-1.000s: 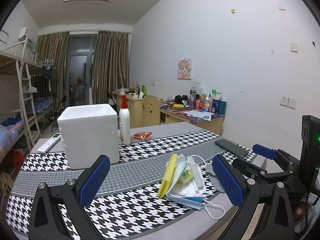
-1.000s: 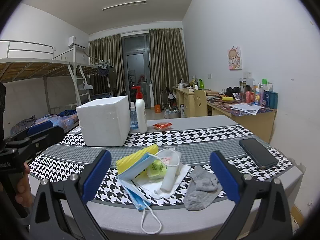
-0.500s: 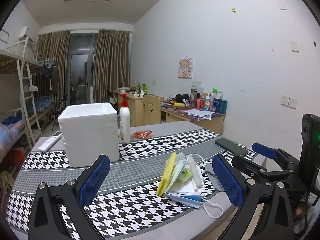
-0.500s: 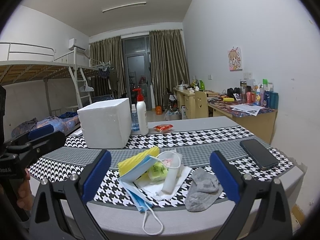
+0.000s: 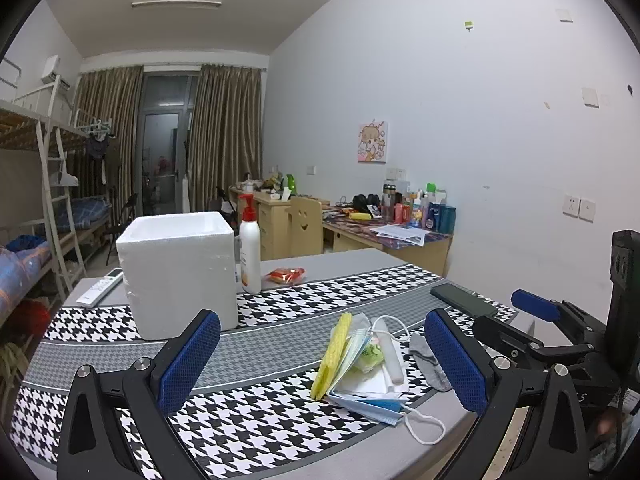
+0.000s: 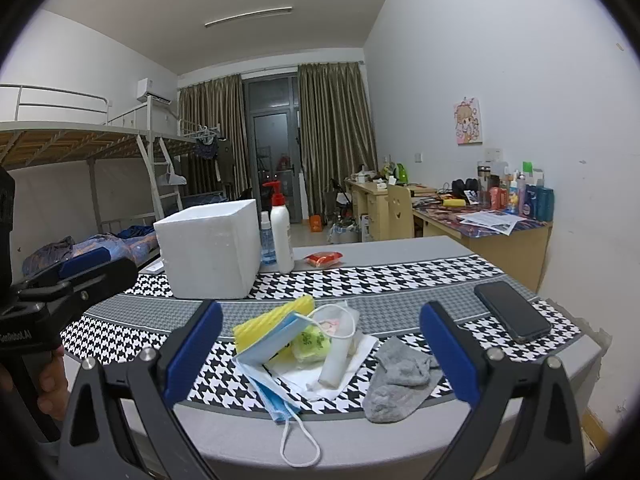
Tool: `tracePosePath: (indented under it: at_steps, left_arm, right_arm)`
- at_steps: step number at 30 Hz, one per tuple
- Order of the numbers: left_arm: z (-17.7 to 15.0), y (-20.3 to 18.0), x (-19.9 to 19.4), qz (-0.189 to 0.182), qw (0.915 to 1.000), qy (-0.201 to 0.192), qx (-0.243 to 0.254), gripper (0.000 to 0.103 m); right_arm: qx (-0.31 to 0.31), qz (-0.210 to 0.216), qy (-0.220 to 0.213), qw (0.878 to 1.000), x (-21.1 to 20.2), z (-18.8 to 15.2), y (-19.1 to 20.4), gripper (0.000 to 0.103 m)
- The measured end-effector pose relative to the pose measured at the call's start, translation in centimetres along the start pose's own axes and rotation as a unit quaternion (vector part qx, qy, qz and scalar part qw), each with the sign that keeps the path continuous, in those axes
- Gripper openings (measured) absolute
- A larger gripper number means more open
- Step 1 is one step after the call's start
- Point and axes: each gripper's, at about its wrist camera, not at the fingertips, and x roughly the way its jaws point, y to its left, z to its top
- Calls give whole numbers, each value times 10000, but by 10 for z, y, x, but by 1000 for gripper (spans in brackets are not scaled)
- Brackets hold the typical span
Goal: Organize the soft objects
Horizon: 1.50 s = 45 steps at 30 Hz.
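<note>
A heap of soft things lies near the table's front edge: a yellow sponge [image 6: 272,321], blue face masks [image 6: 276,394], a green wipe packet [image 6: 311,345], a white roll [image 6: 336,360] and tissues. A grey sock [image 6: 396,378] lies just right of the heap. In the left wrist view the same sponge [image 5: 334,356] and sock [image 5: 428,358] show. A white foam box [image 6: 210,250] stands open-topped at the back left. My left gripper [image 5: 322,360] and right gripper [image 6: 320,354] both hover open before the heap, holding nothing.
A black phone [image 6: 510,316] lies at the table's right end. A white pump bottle [image 6: 281,232], a small blue bottle [image 6: 267,242] and a red snack packet [image 6: 323,258] stand beside the box. A remote [image 5: 100,286] lies far left. A person's hand [image 6: 48,384] holds the left gripper.
Both cameras have drifted back and slightly up, so the heap sits a little lower in view. Nothing on the table has moved, and both grippers stay open.
</note>
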Motion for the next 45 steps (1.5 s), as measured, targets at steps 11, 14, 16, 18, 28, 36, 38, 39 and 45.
tracePosePath:
  at_steps: [11, 14, 16, 18, 28, 36, 38, 39, 45]
  left_arm:
    - [-3, -1, 12, -71, 10000, 54, -40, 102]
    - [-6, -2, 17, -75, 9999, 142, 5, 102]
    - [-7, -3, 22, -112, 9997, 221, 6, 102]
    - [-8, -4, 27, -157, 9995, 283, 23, 102]
    - [-15, 8, 57, -55, 9976, 681, -132, 102]
    - [-21, 15, 82, -15, 9950, 974, -203, 102]
    - [-22, 15, 87, -30, 9944, 1036, -182, 102]
    - [-23, 15, 90, -17, 9942, 1061, -164, 102]
    - [-26, 17, 110, 5, 9914, 1307, -111, 97]
  right_arm:
    - [12, -11, 99, 10000, 10, 0, -4, 100]
    - [-14, -69, 119, 9999, 13, -1, -6, 100]
    - [-4, -119, 136, 9998, 13, -2, -9, 100]
    - [9, -176, 166, 9997, 15, -2, -12, 100]
    - [12, -348, 455, 9984, 36, -7, -21, 100]
    - [19, -400, 626, 9972, 49, -13, -27, 100]
    - [35, -405, 680, 9969, 53, -14, -29, 100]
    - [39, -419, 702, 9966, 54, -15, -30, 100]
    - [118, -427, 810, 9957, 64, -16, -38, 100]
